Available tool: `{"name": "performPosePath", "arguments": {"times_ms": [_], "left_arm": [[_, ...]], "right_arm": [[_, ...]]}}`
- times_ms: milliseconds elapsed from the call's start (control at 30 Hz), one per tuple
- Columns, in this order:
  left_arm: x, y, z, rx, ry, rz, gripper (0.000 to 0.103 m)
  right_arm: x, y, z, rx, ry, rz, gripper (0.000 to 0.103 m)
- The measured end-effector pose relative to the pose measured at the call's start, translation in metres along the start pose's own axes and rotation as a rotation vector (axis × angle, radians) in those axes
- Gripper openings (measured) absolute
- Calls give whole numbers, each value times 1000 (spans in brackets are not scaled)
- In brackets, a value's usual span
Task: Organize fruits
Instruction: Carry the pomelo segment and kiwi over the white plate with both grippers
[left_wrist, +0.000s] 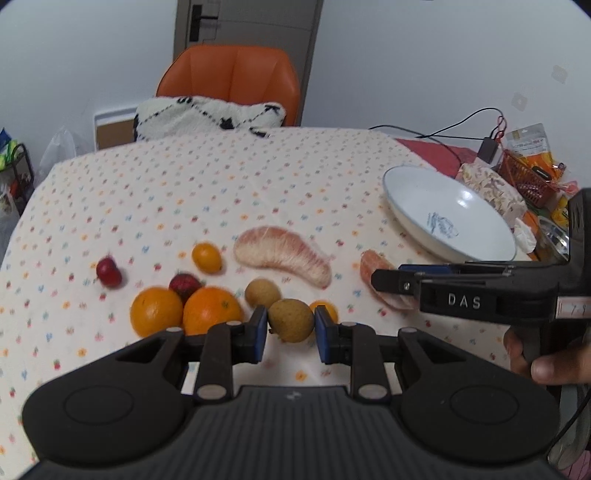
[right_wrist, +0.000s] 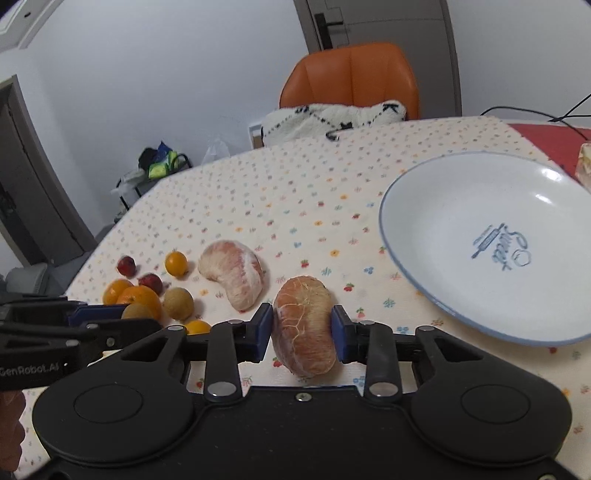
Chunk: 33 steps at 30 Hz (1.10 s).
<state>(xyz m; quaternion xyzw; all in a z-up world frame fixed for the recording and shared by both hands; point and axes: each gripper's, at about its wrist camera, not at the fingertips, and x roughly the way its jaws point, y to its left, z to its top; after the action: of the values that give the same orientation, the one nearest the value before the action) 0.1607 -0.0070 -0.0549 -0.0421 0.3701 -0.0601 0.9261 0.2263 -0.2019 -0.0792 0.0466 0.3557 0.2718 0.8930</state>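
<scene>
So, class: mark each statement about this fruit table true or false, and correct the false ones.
1. The plate already holds fruit. False: it holds nothing.
2. The right gripper has a peeled pomelo segment between its pads. True.
3. The left gripper brackets a strawberry. False: a brown longan sits between its pads.
4. Two oranges lie side by side, touching. True.
5. A second pomelo segment lies on the tablecloth. True.
</scene>
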Motion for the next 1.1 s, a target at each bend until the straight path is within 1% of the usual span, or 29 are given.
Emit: {"name": "performPosePath", "arguments": {"times_ms": [200, 400, 500, 600, 767, 867, 1100], "left_arm": [[-1, -10, 17, 20, -33, -11, 26], [4, -24, 33, 39, -52, -36, 26], [5, -31, 43, 24, -77, -54, 26], [6, -41, 51, 30, -98, -72, 26], [13, -56, 60, 51, -100, -94, 26], [21, -63, 64, 51, -94, -108, 26], [37, -88, 73, 82, -84, -128, 26]], "right_arm": [[-24, -2, 5, -6, -60, 0, 32], [-43, -12, 13, 3, -110, -23, 32], [-49, -19, 16, 22, -132, -42, 32], [-55, -26, 15, 24, -149, -59, 32], [-64, -36, 14, 52, -176, -97, 32], [-68, -43, 12, 76, -195, -103, 32], [-77, -62, 10, 119, -249, -146, 32]]}}
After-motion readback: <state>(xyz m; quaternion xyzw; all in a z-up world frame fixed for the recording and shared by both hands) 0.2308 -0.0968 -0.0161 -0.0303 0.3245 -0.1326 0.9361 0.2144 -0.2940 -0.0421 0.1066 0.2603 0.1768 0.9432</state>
